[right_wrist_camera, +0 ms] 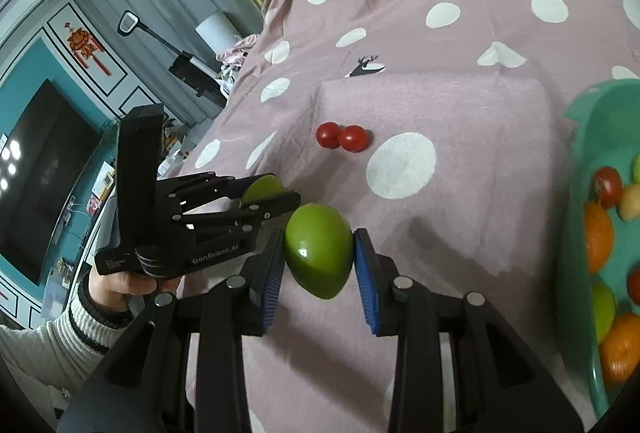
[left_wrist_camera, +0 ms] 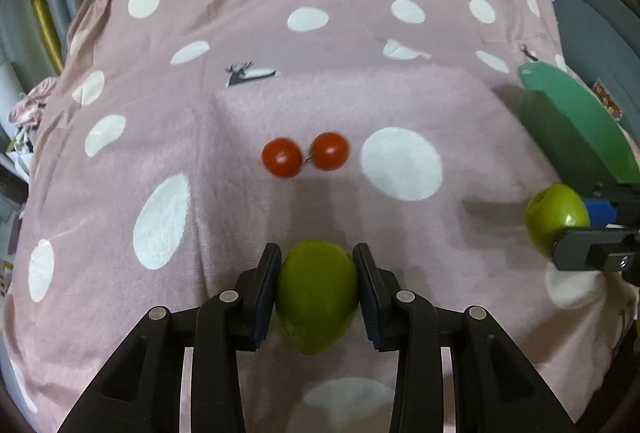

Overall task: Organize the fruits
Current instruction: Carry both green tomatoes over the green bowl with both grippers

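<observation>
Pink polka-dot bedspread (left_wrist_camera: pixel 328 45) covers the bed. "GenRobot.AI" marks the left gripper (right_wrist_camera: pixel 276 201), angled downward in a sleeved hand (right_wrist_camera: pixel 116 287), fingers clamping a green fruit (left_wrist_camera: pixel 316 293). At 3 o'clock, the right gripper (right_wrist_camera: pixel 320 265) grips another green fruit (right_wrist_camera: pixel 320 249) beside the teal basket (right_wrist_camera: pixel 576 193). Two tomatoes (left_wrist_camera: pixel 306 153) lie at 12.

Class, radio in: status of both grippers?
Left gripper shut on green fruit. Right gripper shut on second green fruit. Path clear.
</observation>
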A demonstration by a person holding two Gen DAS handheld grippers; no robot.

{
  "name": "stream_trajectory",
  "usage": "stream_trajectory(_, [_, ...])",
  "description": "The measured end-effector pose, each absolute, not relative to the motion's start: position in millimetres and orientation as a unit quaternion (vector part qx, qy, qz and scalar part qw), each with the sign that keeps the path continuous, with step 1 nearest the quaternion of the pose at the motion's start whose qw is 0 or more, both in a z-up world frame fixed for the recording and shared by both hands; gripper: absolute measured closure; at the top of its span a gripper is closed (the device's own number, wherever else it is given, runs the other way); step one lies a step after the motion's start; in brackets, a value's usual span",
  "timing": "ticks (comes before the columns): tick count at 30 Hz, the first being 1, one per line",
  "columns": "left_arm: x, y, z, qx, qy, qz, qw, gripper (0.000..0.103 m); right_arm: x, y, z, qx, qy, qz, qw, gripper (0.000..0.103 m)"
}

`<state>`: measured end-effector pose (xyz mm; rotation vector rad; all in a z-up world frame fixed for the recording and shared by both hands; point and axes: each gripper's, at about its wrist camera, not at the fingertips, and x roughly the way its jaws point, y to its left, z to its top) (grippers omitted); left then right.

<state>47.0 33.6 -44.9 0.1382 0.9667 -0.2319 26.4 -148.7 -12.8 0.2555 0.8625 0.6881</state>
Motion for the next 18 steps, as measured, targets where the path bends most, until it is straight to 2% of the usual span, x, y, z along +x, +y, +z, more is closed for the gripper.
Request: stream_trajectory(18, [23.5,-10.0,-1.4,0.072,0.424,-0.135,0.893,0.066,-10.1,-196.3,-3.6,0.185,0.337,0.338,0.859,0.069])
